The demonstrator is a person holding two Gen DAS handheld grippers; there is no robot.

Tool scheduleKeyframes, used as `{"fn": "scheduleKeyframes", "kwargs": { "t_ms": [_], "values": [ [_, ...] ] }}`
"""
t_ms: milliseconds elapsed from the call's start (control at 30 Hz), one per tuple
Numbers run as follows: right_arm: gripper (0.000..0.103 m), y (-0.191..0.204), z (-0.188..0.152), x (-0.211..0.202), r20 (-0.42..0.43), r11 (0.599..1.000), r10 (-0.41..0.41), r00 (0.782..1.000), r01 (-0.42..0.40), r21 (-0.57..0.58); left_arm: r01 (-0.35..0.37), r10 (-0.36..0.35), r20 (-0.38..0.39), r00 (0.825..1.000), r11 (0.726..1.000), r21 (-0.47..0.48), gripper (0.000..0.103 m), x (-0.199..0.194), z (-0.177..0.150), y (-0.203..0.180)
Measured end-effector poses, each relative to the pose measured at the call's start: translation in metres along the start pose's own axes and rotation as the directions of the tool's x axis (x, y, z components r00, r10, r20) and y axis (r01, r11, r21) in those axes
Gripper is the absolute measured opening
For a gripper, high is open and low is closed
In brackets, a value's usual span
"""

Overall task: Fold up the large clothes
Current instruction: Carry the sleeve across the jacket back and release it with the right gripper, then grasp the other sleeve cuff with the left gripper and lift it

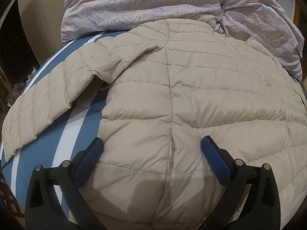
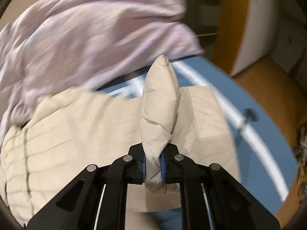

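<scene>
Cream quilted fabric fills most of both views: a puffer jacket (image 1: 191, 95) lies back-up on a blue sheet with white stripes (image 1: 38, 153), its collar end against a rumpled lilac duvet (image 1: 134, 5) at the far side of the bed. In the left wrist view one sleeve (image 1: 48, 99) stretches out flat to the left across the stripes, apart from the body panel below the armpit. The left gripper (image 1: 151, 147) hangs just above the hem, its blue-padded jaws spread wide to either side of the centre seam and pinching nothing. In the right wrist view the right gripper (image 2: 153, 164) is clenched on the cuff end of the other sleeve (image 2: 159, 105), and the padded fabric stands up in a tall ridge from between the pads, above the rest of the jacket. That view is smeared with motion blur, sharp only around the gripper and the held sleeve.
</scene>
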State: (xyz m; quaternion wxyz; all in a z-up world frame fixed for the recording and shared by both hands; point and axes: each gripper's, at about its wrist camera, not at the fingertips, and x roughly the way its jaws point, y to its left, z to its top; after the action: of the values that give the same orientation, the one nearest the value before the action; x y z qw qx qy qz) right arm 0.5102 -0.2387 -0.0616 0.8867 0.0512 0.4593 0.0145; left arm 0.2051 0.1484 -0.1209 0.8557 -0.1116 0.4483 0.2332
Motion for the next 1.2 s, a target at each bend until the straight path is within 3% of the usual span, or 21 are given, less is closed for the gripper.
{"fn": "scheduleKeyframes", "kwargs": {
  "t_ms": [133, 333, 767, 933, 1000, 1067, 1100, 1200],
  "values": [
    [0.012, 0.069, -0.011, 0.001, -0.029, 0.991, 0.097, 0.995, -0.099, -0.091, 0.004, -0.004, -0.001, 1.0, 1.0, -0.003, 0.101, 0.0, 0.001, 0.0],
    [0.012, 0.14, -0.034, -0.013, -0.057, 0.957, 0.207, 0.977, -0.214, -0.196, 0.003, -0.003, 0.0, 1.0, 1.0, -0.004, 0.101, -0.001, 0.001, 0.0],
    [0.012, 0.223, -0.084, -0.036, -0.168, 0.887, 0.33, 0.929, -0.367, -0.28, 0.003, -0.003, 0.0, 1.0, 1.0, -0.004, 0.101, -0.001, 0.001, 0.0],
    [0.013, 0.246, -0.102, -0.047, -0.209, 0.86, 0.344, 0.915, -0.397, -0.322, 0.003, -0.003, 0.0, 1.0, 1.0, -0.004, 0.101, -0.001, 0.001, 0.0],
    [0.02, 0.252, -0.105, -0.047, -0.227, 0.851, 0.347, 0.91, -0.407, -0.332, 0.003, -0.003, 0.0, 1.0, 1.0, -0.004, 0.101, -0.001, 0.001, 0.0],
    [0.038, 0.256, -0.106, -0.051, -0.248, 0.835, 0.37, 0.895, -0.438, -0.332, 0.003, -0.003, 0.0, 1.0, 1.0, -0.004, 0.101, -0.001, 0.001, 0.0],
    [0.041, 0.257, -0.106, -0.055, -0.249, 0.829, 0.384, 0.889, -0.451, -0.332, 0.003, -0.003, 0.0, 1.0, 1.0, -0.004, 0.101, -0.001, 0.001, 0.0],
    [0.055, 0.252, -0.096, -0.073, -0.206, 0.817, 0.428, 0.88, -0.474, -0.329, 0.003, -0.003, 0.0, 1.0, 1.0, -0.004, 0.101, -0.001, 0.001, 0.0]
  ]
}}
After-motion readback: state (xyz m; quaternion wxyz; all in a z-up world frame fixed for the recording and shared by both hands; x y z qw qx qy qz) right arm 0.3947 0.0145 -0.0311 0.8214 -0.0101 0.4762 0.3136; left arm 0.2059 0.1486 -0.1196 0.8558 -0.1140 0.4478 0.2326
